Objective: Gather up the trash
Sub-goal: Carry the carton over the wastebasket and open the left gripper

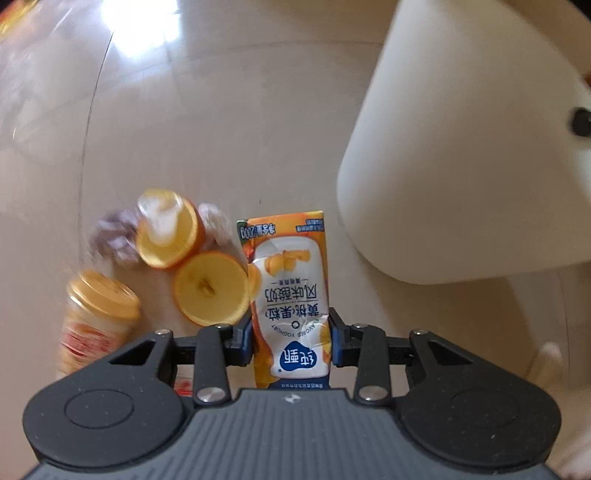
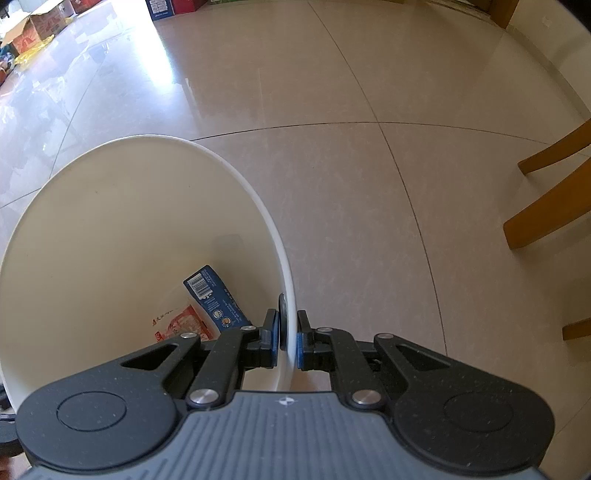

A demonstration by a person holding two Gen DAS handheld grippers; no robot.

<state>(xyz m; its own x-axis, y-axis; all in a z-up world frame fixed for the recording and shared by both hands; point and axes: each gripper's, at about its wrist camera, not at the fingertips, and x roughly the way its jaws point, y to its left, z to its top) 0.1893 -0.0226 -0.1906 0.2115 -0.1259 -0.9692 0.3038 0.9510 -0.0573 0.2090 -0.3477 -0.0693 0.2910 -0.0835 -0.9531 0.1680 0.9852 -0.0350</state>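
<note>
My left gripper (image 1: 291, 341) is shut on an orange and white yoghurt carton (image 1: 290, 280), crumpled where the pads press it, held above the floor. Below it on the tiles lie two orange halves (image 1: 210, 286), a yellow-lidded jar (image 1: 98, 314) on its side and a blurred crumpled wrapper (image 1: 112, 236). The white bin's outer wall (image 1: 461, 147) stands to the right. My right gripper (image 2: 287, 341) is shut on the rim of the white bin (image 2: 110, 229), one pad inside and one outside. In the bin lie a blue carton (image 2: 216, 299) and a red packet (image 2: 181, 325).
Glossy beige floor tiles (image 2: 332, 166) spread around the bin. Wooden chair legs (image 2: 546, 218) stand at the right. Cardboard boxes (image 2: 40, 26) and a blue box (image 2: 162, 7) line the far edge of the floor.
</note>
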